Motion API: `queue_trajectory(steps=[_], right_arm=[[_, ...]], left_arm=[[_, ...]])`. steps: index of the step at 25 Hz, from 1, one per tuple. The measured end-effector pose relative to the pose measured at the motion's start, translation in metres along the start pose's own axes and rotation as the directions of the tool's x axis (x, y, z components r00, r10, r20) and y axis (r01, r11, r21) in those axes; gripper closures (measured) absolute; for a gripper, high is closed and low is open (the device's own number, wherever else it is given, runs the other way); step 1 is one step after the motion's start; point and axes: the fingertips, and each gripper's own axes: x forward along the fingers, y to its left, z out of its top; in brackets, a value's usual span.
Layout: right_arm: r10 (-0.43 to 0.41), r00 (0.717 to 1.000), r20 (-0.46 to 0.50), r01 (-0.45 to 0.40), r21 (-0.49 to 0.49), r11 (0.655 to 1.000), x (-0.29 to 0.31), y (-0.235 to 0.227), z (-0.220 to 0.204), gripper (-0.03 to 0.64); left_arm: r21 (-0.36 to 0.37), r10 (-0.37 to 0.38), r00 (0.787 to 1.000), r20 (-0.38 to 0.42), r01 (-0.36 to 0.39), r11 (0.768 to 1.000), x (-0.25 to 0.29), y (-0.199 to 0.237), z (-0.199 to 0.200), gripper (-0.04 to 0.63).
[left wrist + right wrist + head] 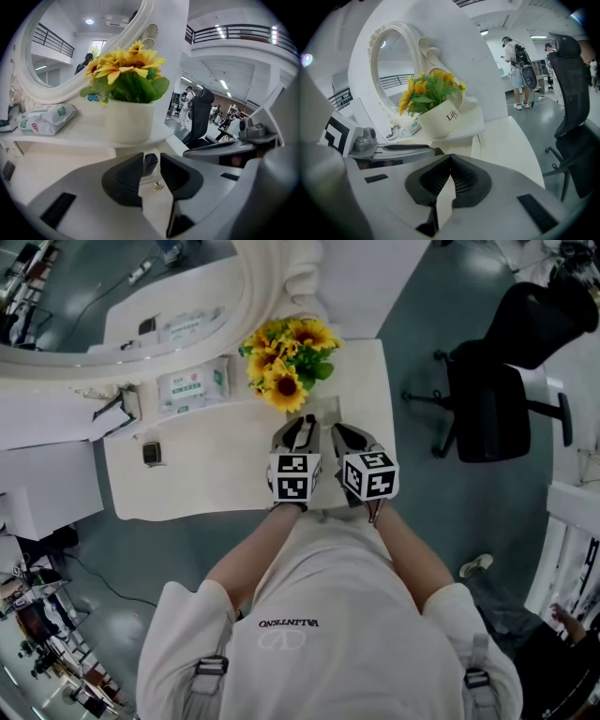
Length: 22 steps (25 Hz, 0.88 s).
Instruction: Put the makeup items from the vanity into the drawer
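Both grippers hover side by side over the right part of the white vanity top (206, 474), just in front of the sunflower pot (129, 123). My left gripper (152, 158) has its jaws nearly together with a small dark faceted item (150, 164) pinched between the tips. A tiny gold-coloured piece (158, 186) lies on the white surface below the jaws. In the head view the left gripper (302, 424) points at the flowers. My right gripper (450, 158), beside it on the right (345, 433), has its jaws closed tip to tip with nothing between them.
An oval mirror (122, 296) stands behind a raised shelf carrying the sunflowers (286, 357) and a tissue pack (192, 385). A small dark object (152, 453) lies on the vanity's left part. A black office chair (506, 381) stands to the right on the grey floor.
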Motion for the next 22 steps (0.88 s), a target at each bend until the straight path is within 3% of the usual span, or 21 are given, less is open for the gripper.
queue_trajectory(steps=[4, 7, 13, 22], right_arm=[[-0.016, 1.0, 0.016, 0.016, 0.003, 1.0, -0.004, -0.003, 0.001, 0.604], [-0.033, 0.999, 0.04, 0.033, 0.008, 0.999, -0.009, -0.004, 0.004, 0.604], [-0.07, 0.991, 0.118, 0.072, -0.009, 0.997, -0.026, -0.002, 0.015, 0.604], [-0.073, 0.963, 0.258, 0.086, -0.042, 0.995, -0.059, 0.01, 0.059, 0.606]], left_arm=[[0.041, 0.008, 0.999, 0.048, -0.01, 0.999, -0.016, 0.006, 0.007, 0.489], [0.068, 0.009, 0.996, 0.093, -0.015, 0.998, -0.034, 0.011, 0.014, 0.591], [0.075, 0.01, 0.988, 0.152, -0.021, 0.997, -0.07, 0.026, 0.019, 0.592], [0.127, 0.026, 0.934, 0.356, -0.076, 0.989, -0.136, 0.043, 0.082, 0.592]])
